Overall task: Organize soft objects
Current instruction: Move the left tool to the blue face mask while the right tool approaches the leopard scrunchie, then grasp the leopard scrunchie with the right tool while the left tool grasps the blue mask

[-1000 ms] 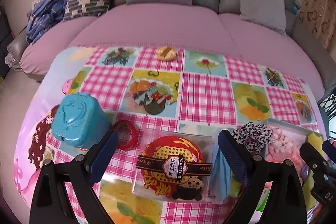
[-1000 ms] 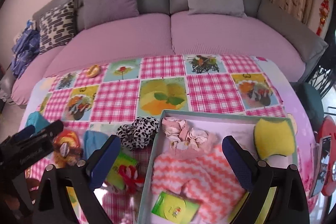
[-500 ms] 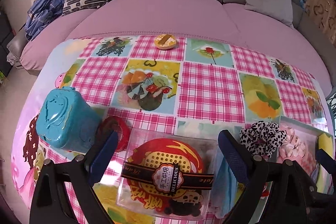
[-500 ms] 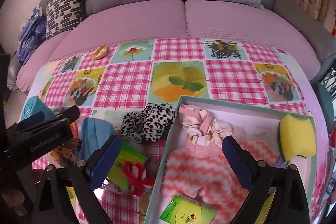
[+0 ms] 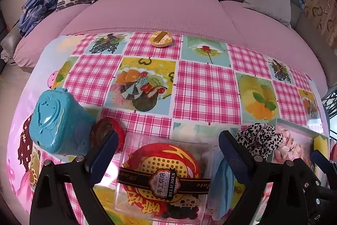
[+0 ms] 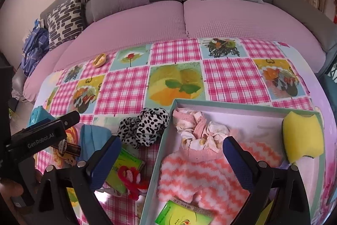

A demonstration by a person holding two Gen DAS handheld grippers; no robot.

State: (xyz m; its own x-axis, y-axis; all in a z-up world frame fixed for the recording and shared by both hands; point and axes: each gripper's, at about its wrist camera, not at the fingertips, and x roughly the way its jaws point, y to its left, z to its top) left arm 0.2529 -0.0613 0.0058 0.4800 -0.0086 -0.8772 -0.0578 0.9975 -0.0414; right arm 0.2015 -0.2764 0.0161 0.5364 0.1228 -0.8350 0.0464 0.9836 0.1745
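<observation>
A teal-rimmed box (image 6: pixel 231 103) on the table holds a pink floral scrunchie (image 6: pixel 200 132), a pink-and-white fuzzy cloth (image 6: pixel 200 172), a yellow sponge (image 6: pixel 302 137) and a green packet (image 6: pixel 183 214). A leopard-print scrunchie (image 6: pixel 145 128) lies just left of the box; it also shows in the left wrist view (image 5: pixel 259 140). A blue cloth (image 6: pixel 92 140) and a red fuzzy item (image 6: pixel 130 178) lie nearby. My right gripper (image 6: pixel 171 158) is open and empty over the box's left wall. My left gripper (image 5: pixel 166 157) is open and empty over a clear snack box (image 5: pixel 164 178).
A teal plastic case (image 5: pixel 56 121) and a red ring (image 5: pixel 107 132) sit at the table's left. A small round tin (image 5: pixel 161 39) lies at the far edge. A green pack (image 6: pixel 124 168) lies under the red item. A purple sofa with cushions stands behind the table.
Both grippers have pulled back and tilted slightly, so the table objects sit lower and nearer in each view. Both stay open. No object has moved.
</observation>
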